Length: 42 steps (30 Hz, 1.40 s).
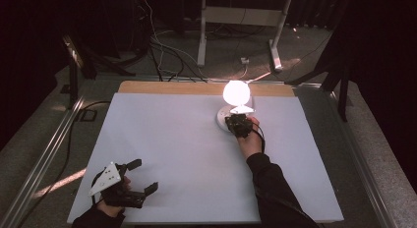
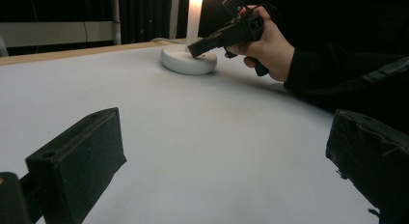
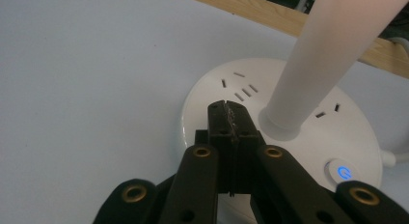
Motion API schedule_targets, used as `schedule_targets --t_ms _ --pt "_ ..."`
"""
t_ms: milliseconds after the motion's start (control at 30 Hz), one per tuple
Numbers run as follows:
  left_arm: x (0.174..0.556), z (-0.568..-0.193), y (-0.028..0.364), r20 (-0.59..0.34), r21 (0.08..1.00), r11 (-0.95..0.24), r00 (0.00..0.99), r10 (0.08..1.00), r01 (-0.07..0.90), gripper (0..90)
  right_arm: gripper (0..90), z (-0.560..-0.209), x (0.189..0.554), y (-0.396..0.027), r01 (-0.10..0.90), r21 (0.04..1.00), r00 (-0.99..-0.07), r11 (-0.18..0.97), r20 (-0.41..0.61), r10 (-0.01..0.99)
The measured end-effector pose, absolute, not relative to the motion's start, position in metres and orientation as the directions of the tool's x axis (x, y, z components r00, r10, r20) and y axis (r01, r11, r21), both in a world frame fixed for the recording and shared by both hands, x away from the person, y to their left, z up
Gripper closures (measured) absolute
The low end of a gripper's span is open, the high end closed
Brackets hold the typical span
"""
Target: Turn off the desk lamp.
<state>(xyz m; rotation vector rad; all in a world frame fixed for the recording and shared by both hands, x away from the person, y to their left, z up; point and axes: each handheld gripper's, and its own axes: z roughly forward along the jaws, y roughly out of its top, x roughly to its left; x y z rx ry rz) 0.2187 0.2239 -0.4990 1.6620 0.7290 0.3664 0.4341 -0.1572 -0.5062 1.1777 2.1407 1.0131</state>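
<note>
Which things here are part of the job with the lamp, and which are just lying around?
In the job:
- lit lamp
- its round white base, with the glowing power button
- right gripper, jaws shut, tips over the base

Lying about:
- left gripper, open, holding nothing
- cables on the floor
- white table frame

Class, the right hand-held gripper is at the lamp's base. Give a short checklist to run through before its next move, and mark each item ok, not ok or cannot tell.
1. Lamp lit: ok, its head glows.
2. Power button lit blue: ok.
3. Right hand-held gripper shut, nothing between its jaws: ok.
4. Its tips over the lamp base, beside the stem: ok; contact with the base: cannot tell.
5. Tips aligned with the power button: not ok, the button lies off to one side.
6. Left hand-held gripper open, apart from the lamp, near the table's front edge: ok.
</note>
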Motion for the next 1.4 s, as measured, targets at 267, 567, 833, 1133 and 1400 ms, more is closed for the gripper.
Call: schedule_targets --t_ms 267,567,833,1133,1400 --pt "0.218 -0.499 0.223 -0.15 0.962 -0.081 0.753 0.641 0.261 0.5 90.0 -0.505 0.434 -0.155 0.492 0.782 -0.511 0.384 -0.097 0.854" --pt "0.219 -0.499 0.223 -0.149 0.961 -0.083 0.753 0.641 0.262 0.5 90.0 -0.491 0.432 -0.153 0.478 0.8 -0.512 0.363 -0.082 0.855" --pt "0.218 -0.499 0.224 -0.15 0.962 -0.08 0.752 0.642 0.26 0.5 90.0 -0.493 0.433 -0.155 0.489 0.793 -0.507 0.362 -0.079 0.858" --pt "0.219 -0.499 0.224 -0.149 0.962 -0.081 0.75 0.645 0.261 0.5 89.9 -0.498 0.435 -0.156 0.495 0.788 -0.499 0.365 -0.086 0.862" --pt "0.219 -0.499 0.224 -0.149 0.962 -0.083 0.75 0.645 0.262 0.5 89.9 -0.501 0.435 -0.155 0.497 0.782 -0.502 0.375 -0.093 0.86"
